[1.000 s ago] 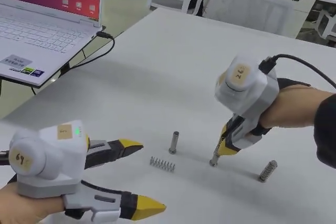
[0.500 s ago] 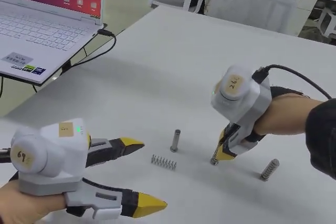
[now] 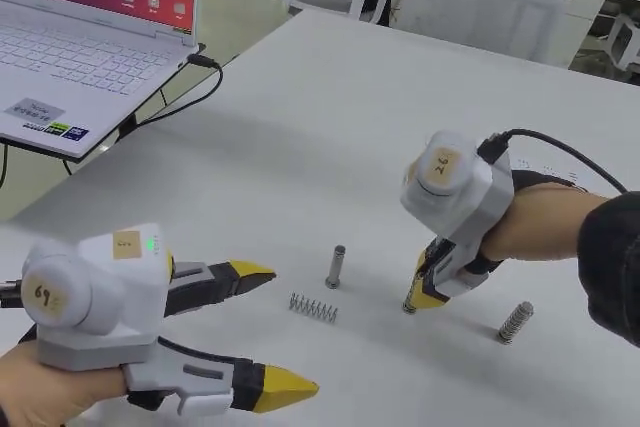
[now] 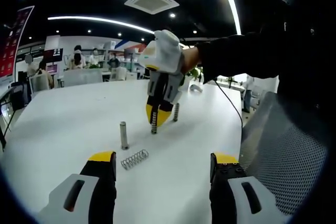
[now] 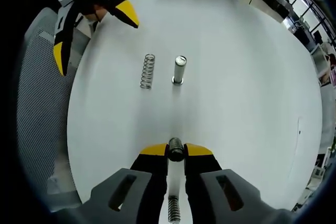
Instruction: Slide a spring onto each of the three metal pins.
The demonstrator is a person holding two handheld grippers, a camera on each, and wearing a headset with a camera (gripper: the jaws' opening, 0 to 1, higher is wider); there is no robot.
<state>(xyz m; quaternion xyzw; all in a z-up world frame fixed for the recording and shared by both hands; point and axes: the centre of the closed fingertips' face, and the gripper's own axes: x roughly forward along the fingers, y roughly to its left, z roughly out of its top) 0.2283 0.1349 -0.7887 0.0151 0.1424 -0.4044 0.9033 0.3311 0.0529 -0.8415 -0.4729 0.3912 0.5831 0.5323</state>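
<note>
Right gripper view: yellow-tipped tongs (image 5: pixel 176 154) pinch coiled spring (image 5: pixel 176 146).

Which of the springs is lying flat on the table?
The loose spring beside the bare upright pin. One other is clamped in the right gripper; the third spring stands upright.

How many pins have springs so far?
One looks done: the spring-covered pin on the right. The right gripper is closed on a second spring, held upright. Left to do: the bare pin and the loose spring lying beside it.
</note>
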